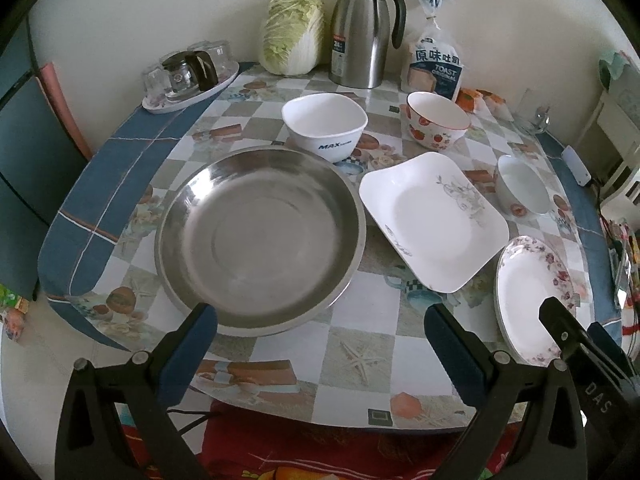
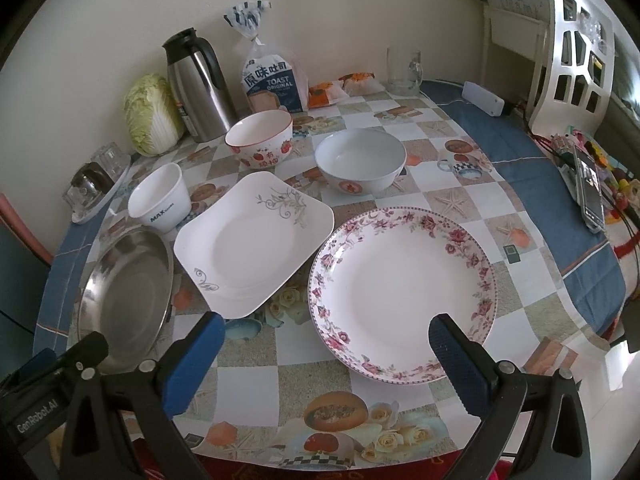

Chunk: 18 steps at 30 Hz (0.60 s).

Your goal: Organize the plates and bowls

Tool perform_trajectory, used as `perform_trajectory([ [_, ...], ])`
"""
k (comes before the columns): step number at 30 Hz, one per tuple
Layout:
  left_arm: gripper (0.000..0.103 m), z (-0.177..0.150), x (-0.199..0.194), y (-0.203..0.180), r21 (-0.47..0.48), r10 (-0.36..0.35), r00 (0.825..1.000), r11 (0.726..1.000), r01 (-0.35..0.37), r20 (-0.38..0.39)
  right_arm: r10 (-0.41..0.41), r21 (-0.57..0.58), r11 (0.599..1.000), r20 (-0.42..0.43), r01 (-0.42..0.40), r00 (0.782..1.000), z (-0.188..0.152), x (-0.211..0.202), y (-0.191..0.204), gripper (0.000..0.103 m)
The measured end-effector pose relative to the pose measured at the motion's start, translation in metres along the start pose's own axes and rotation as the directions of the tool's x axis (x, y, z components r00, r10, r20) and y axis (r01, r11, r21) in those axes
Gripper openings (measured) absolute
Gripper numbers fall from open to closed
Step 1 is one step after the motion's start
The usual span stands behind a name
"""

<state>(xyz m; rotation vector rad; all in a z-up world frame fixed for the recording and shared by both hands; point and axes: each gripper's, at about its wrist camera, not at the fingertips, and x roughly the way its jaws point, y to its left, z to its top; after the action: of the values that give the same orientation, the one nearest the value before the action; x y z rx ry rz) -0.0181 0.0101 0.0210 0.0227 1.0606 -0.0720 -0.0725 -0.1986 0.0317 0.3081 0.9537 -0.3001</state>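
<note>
Steel dish [image 1: 260, 240] overhangs table edge [image 1: 248, 396].

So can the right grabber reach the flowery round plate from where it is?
Probably yes. The right gripper is open and the flowery round plate lies just ahead of it near the table edge, nothing stacked on it or between them; one finger already overlaps its rim.

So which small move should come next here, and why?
Probably ease the right gripper forward to the near rim of the floral plate. Both grippers are open and hold nothing, and this plate lies directly ahead of the right one. The square plate beside it and the steel dish could take it in a stack.
</note>
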Motion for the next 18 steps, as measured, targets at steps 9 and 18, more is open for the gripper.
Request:
perform_trajectory([
  [9,0.103,0.0006,0.0007,0.0006,-0.004,-0.007,1.0,1.0,0.007,0.003,0.0,-0.006,1.0,-0.004,0.0,1.0,0.0,0.0005,0.0002,0.103],
  [18,0.103,0.0009,-0.0002,0.0007,-0.005,-0.012,1.0,1.0,0.012,0.015,0.002,-0.019,1.0,0.007,-0.002,1.0,0.0004,0.0,0.0018,0.103],
])
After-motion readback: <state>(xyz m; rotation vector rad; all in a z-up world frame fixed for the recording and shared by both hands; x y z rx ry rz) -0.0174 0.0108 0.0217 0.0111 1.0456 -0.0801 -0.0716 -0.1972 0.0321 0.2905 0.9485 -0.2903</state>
